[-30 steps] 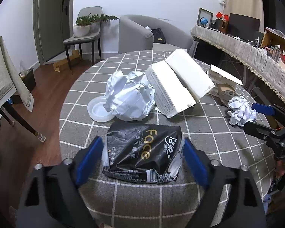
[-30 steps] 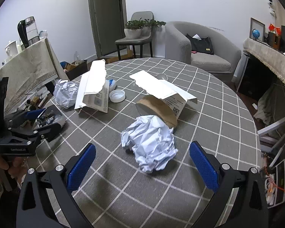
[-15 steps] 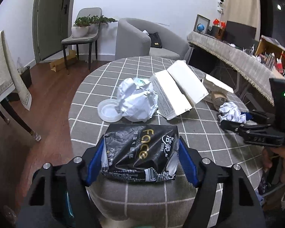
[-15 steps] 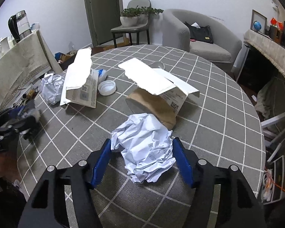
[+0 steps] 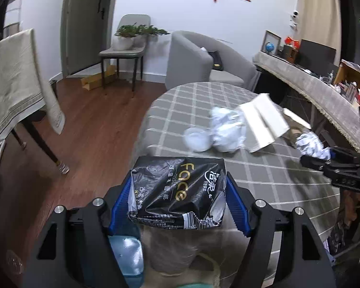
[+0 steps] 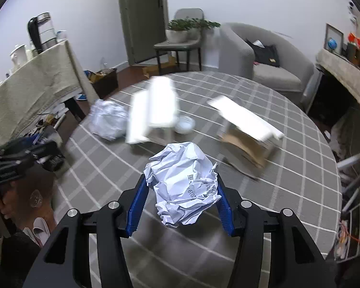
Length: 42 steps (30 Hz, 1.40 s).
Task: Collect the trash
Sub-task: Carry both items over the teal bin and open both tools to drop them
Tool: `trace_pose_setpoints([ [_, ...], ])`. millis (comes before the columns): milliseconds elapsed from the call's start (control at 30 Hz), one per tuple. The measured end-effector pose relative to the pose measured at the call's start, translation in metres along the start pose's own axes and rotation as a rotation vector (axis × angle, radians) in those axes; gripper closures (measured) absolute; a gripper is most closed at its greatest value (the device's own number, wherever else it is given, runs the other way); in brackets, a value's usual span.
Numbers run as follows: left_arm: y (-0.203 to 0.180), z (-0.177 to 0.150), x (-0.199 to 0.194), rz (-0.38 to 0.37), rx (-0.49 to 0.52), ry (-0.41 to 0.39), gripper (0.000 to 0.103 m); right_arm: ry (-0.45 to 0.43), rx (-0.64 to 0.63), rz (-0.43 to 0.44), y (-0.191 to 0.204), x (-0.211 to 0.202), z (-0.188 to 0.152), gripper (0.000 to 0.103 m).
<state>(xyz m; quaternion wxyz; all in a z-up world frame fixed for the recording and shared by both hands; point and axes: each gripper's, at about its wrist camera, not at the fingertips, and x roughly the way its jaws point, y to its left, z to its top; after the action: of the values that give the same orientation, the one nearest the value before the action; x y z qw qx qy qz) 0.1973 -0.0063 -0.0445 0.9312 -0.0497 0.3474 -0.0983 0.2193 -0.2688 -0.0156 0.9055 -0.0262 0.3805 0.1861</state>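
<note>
Black tissue pack [image 5: 177, 192] clamped between the blue pads of the left gripper [image 5: 178, 204], lifted clear of the round checked table [image 5: 276, 182], at its near edge. Crumpled white paper ball [image 6: 183, 184] sits between the pads of the right gripper [image 6: 181, 206], jaws closing on it and pads pressing its sides, raised above the tablecloth. Left on the table: another paper wad [image 6: 108, 120], a white lid [image 6: 185, 124], an open white box [image 6: 153, 112], a torn cardboard box [image 6: 247, 141].
</note>
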Motion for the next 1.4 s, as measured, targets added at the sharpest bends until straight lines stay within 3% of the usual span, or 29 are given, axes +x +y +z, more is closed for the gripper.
trace_pose_setpoints([
  [433, 0.092, -0.036, 0.010, 0.070, -0.126, 0.095, 0.029, -0.029, -0.058, 0.104, 0.089, 0.013, 0.032, 0.049],
  [667, 0.135, -0.069, 0.027, 0.135, -0.146, 0.218, 0.029, -0.016, -0.107, 0.183, 0.147, 0.030, 0.045, 0.049],
  [967, 0.173, -0.107, 0.048, 0.158, -0.179, 0.354, 0.029, 0.058, -0.152, 0.275, 0.219, 0.062, 0.042, 0.049],
  [1167, 0.186, -0.132, 0.057, 0.166, -0.193, 0.434, 0.029, 0.120, -0.172, 0.283, 0.248, 0.086, 0.036, 0.049],
  [1400, 0.202, -0.145, 0.053, 0.170, -0.208, 0.442, 0.021, 0.213, -0.195, 0.282, 0.274, 0.125, 0.017, 0.049],
])
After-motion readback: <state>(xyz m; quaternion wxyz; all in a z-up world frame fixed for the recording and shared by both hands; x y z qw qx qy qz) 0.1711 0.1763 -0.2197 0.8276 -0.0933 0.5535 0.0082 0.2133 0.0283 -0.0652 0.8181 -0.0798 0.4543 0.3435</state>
